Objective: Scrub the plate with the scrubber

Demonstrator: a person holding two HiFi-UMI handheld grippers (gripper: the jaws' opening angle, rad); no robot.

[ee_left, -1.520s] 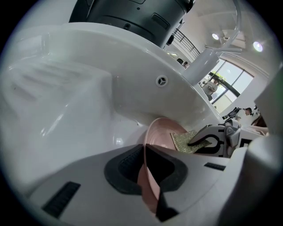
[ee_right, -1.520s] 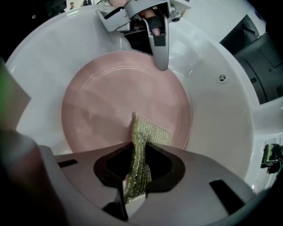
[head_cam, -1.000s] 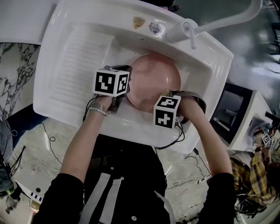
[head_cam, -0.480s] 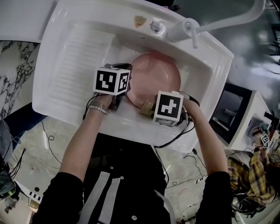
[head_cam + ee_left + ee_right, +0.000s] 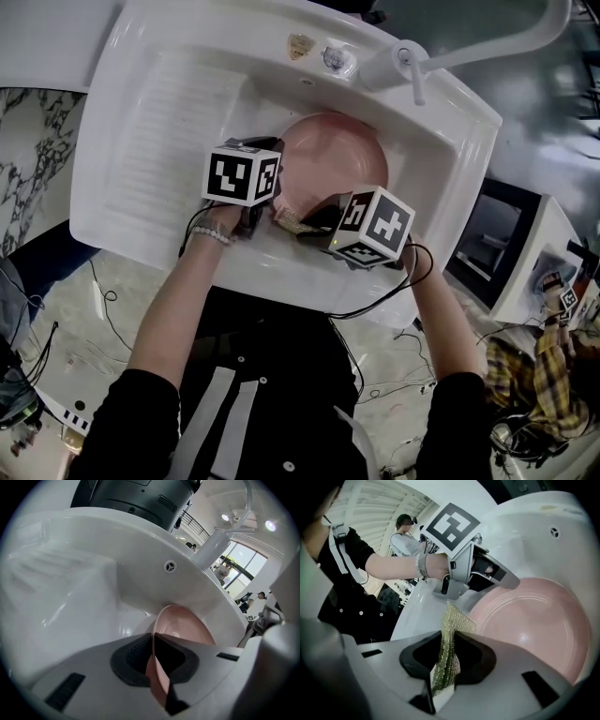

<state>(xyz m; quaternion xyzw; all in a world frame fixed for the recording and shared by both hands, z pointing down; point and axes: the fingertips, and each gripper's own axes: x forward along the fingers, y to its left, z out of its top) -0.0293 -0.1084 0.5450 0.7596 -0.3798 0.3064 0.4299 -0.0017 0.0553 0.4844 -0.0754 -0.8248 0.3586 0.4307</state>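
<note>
Gold scrubber point(image 5: 457, 620) clamped in right hand-held gripper point(image 5: 445, 660), perhaps touching plate point(image 5: 534, 620) rim

The plate point(image 5: 342, 155) lies in the sink point(image 5: 178, 122) (tap point(image 5: 412, 61) behind), scrubber point(image 5: 291, 220) at its near rim.

white sink point(image 5: 155, 122) with a pink plate point(image 5: 337, 164) in its basin

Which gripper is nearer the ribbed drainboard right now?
Left. The left gripper clamps the plate just beside the drainboard; the right gripper, holding the scrubber, sits at the plate's near edge, farther away.
</note>
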